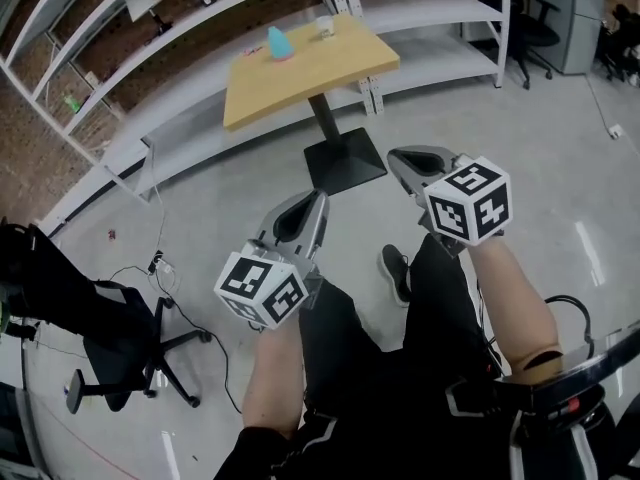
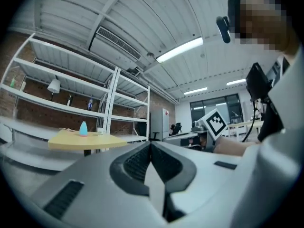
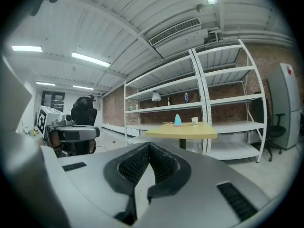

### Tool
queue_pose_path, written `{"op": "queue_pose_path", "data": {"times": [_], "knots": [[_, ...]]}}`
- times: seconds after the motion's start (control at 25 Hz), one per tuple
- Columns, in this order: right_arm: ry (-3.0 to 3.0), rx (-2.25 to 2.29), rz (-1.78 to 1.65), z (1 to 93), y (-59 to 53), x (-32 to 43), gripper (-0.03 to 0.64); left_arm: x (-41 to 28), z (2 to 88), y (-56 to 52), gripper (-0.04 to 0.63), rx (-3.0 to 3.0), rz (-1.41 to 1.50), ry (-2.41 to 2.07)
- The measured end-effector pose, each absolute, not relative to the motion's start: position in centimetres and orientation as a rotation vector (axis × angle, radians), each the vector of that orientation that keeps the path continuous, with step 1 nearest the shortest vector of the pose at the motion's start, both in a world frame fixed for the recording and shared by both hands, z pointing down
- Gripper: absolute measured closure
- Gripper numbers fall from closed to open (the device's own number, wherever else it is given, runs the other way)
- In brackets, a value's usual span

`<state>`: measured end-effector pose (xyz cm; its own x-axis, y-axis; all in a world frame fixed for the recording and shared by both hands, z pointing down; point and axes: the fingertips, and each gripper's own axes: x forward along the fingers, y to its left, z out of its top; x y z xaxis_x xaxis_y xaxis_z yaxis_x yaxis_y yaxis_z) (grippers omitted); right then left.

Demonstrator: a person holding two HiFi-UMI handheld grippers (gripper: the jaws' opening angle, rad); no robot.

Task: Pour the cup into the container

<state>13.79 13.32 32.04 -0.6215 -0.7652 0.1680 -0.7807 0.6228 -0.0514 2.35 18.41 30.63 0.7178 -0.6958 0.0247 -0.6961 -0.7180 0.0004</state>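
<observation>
So, shelving point(image 1: 430, 10): big white racks along the brick wall, right behind the table
Floor point(image 1: 560, 198): shiny grey concrete, takes up most of the head view
Table point(image 1: 310, 73): light wooden top on a black pedestal with a flat square base, well ahead of both grippers
Chair point(image 1: 120, 338): black office chair off to the person's left, well apart from the table
Left gripper point(image 1: 305, 208): held out about level in front of the person, marker cube at the back; in the left gripper view point(image 2: 151, 145) the jaws are pressed together with nothing between them
Right gripper point(image 1: 405, 160): same deal, pointing toward the table and tipped slightly down; the right gripper view point(image 3: 149, 146) shows the jaws closed tip to tip, empty
Container point(image 1: 279, 43): teal, rounded cone shape, standing upright on the far part of the tabletop, also visible from both grippers point(image 3: 177, 120) point(image 2: 83, 128)
Cup point(image 1: 325, 26): small pale cup, upright on the table near the container, to its right and not touching it point(image 3: 194, 121); well apart from both grippers
</observation>
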Motion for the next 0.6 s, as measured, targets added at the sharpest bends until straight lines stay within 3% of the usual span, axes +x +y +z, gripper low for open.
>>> {"op": "queue_pose_path", "data": {"times": [0.6], "knots": [[-2.705,1.310,0.248,33.6,39.6,16.9,0.615,5.4,32.4,44.5,0.594,2.856,0.028,-1.118]]}}
